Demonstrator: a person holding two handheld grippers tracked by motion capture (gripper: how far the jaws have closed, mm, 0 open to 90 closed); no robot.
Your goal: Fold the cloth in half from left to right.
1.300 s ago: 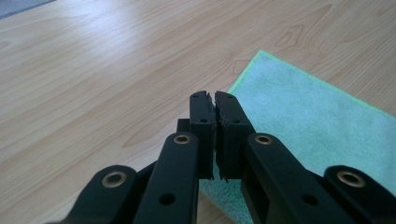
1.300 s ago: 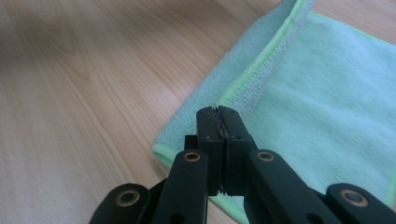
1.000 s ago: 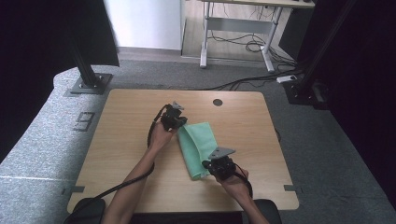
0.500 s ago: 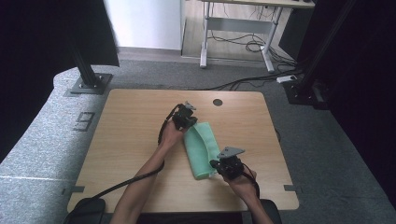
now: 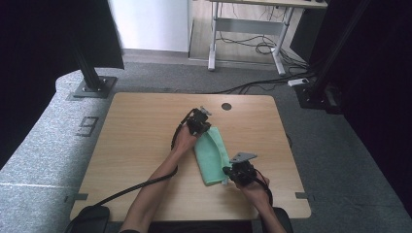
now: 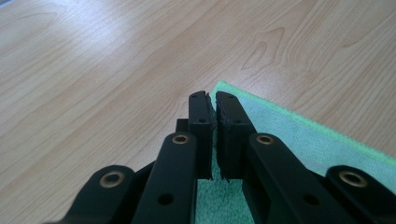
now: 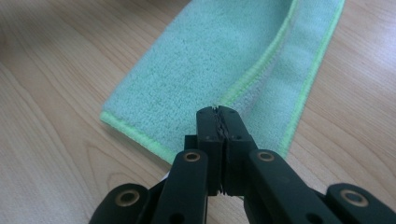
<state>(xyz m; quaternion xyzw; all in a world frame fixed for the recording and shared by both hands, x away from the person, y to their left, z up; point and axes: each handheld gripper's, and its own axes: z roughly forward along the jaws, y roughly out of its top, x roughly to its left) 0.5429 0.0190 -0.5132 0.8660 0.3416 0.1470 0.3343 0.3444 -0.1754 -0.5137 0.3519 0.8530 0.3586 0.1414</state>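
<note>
A green cloth (image 5: 212,155) lies folded into a narrow strip on the wooden table (image 5: 136,141), right of centre. My left gripper (image 5: 205,127) sits at the strip's far end. In the left gripper view its jaws (image 6: 212,99) are pressed together just short of the cloth's corner (image 6: 289,135), seemingly pinching the edge. My right gripper (image 5: 228,171) is at the strip's near right end. In the right gripper view its tips (image 7: 217,111) are shut where the folded-over top layer's green hem meets them; the cloth (image 7: 201,60) stretches away beyond.
A round cable hole (image 5: 226,106) sits near the table's far edge. The left gripper's black cable (image 5: 121,191) trails back across the near left of the table. Bare wood spreads to the left of the cloth, and the table's right edge (image 5: 286,145) lies close to my right hand.
My left gripper has carried the cloth's far end to the right and down, and the right gripper has shifted slightly right. The cloth has gone from a wide raised fold to a narrow flat strip.
</note>
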